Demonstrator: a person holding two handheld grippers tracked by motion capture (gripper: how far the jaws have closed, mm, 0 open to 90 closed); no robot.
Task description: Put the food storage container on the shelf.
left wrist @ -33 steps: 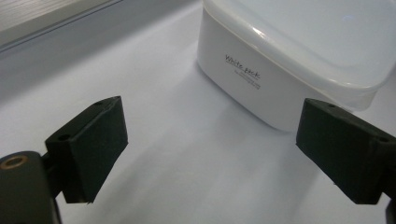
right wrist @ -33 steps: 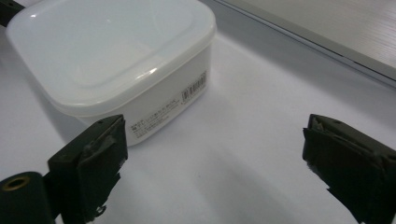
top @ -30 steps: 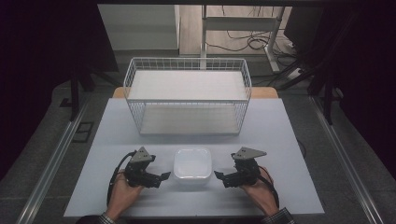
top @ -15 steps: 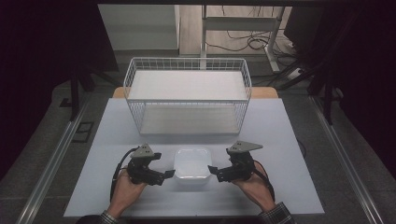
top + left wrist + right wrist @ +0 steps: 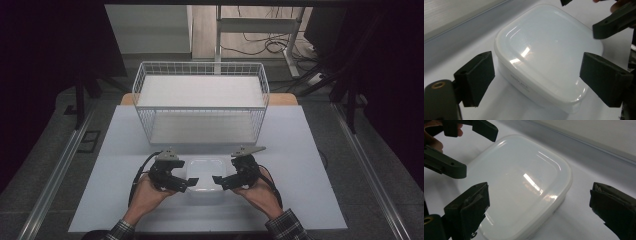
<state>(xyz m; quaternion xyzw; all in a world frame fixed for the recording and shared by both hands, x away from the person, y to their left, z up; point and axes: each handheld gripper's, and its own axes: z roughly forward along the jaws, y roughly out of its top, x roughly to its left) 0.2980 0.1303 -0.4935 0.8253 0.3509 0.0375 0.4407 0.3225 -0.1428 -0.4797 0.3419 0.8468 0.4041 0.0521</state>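
Both grippers, left gripper (image 5: 192,182) and right gripper (image 5: 218,180), have closed in on the lidded container (image 5: 205,176), fingers wide.

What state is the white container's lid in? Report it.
On. The lid sits flat over the white container, its rim meeting the body on every visible side in both gripper views. Whether it is clipped tight, cannot tell.

Honestly a lot is cut off here. The small print on the side of the white container (image 5: 520,83) is way too blurry to read in the left gripper view. Its near corner runs off the bottom edge in the right gripper view, and the right claw (image 5: 544,212) has its right-hand jaw cropped by the frame edge. From the high view, both forearms get cut at the bottom, and the container's near-left edge hides behind the left claw (image 5: 186,181).
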